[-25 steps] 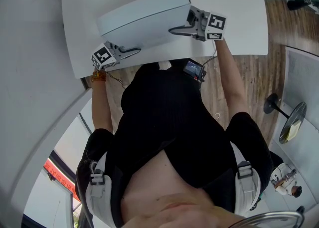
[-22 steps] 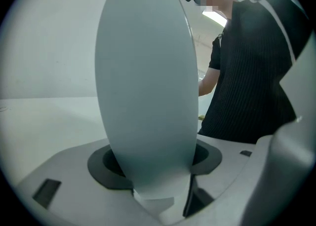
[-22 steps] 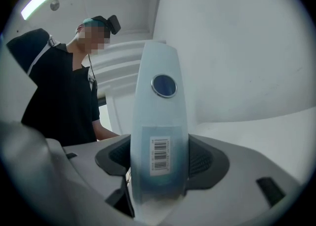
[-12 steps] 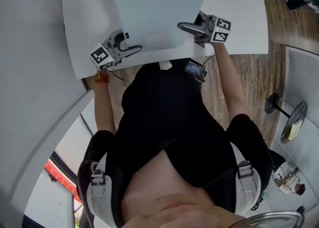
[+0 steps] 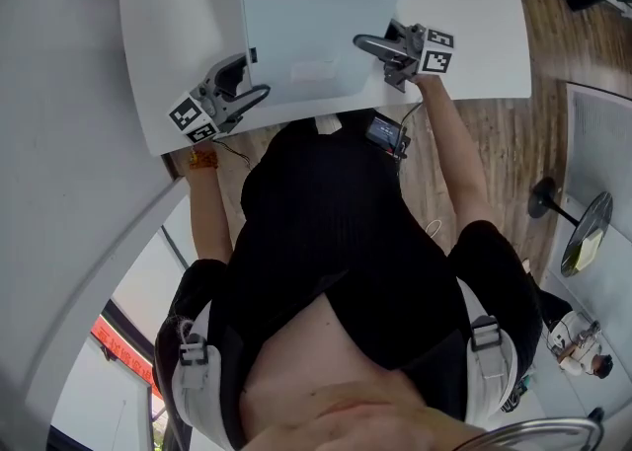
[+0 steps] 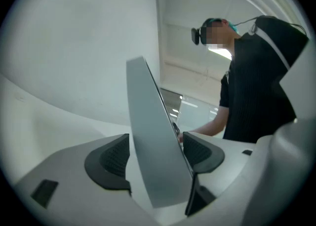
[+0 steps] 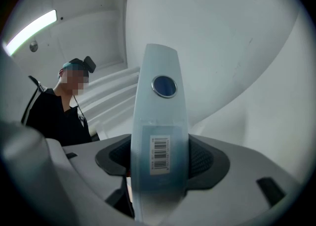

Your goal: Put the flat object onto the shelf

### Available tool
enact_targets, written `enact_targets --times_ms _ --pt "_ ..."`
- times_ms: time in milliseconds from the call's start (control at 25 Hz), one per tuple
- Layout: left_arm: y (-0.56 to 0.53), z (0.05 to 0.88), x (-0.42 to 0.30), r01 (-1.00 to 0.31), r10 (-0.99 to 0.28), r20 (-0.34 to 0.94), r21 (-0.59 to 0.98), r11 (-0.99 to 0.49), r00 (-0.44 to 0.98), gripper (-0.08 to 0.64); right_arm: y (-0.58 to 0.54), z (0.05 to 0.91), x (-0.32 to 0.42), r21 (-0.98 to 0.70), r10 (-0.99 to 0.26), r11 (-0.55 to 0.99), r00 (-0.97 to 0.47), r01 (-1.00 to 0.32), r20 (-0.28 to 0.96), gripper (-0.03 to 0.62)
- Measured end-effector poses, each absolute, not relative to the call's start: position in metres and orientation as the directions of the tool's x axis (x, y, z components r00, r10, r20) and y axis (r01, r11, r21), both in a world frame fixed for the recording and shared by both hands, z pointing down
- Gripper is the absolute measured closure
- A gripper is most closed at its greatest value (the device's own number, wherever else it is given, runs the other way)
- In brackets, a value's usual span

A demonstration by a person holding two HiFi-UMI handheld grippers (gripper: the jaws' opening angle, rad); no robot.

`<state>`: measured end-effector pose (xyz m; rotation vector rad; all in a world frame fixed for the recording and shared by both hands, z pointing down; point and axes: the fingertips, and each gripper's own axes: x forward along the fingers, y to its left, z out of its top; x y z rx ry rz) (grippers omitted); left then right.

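The flat object (image 5: 316, 35), a pale blue-grey slab with a barcode label, lies over the white shelf top (image 5: 168, 5) in the head view. My left gripper (image 5: 247, 82) is at its near left corner. Its jaws are opening: the slab's edge (image 6: 153, 146) stands between them, with a gap to the left pad (image 6: 114, 158). My right gripper (image 5: 367, 47) is shut on the slab's right edge. In the right gripper view both pads press on the labelled edge (image 7: 160, 121), which carries a round blue badge (image 7: 164, 86).
The white top ends at a front edge (image 5: 296, 128) just ahead of the person's chest. A wooden floor (image 5: 504, 153) lies to the right, with a round-based stand (image 5: 578, 232) on it. A curved white wall (image 5: 59, 163) runs along the left.
The slab has swung from a slanted pose to square over the white top and moved farther from the person. My left gripper's jaws have spread and it has shifted slightly left.
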<state>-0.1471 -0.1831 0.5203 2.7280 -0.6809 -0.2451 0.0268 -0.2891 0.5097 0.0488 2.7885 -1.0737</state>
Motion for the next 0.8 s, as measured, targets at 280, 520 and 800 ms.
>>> enact_targets --times_ms 280,520,800 --pt "-0.19 0.525 -0.18 -0.648 -0.663 0.012 0.224 -0.728 0.749 0.229 -0.338 0.527 0.071 -0.738 -0.28 0.662 -0.957 -0.133 -0.079 0.285" --pt "-0.233 0.512 -0.146 -0.792 -0.793 0.01 0.063 -0.607 0.609 0.229 -0.359 0.548 0.052 -0.798 -0.428 0.534 -0.903 -0.279 0.029 0.284" --pt "-0.27 0.514 -0.108 -0.845 -0.847 0.072 -0.066 -0.531 0.527 0.229 -0.383 0.577 0.063 -0.898 -0.601 0.284 -0.792 -0.337 0.107 0.284"
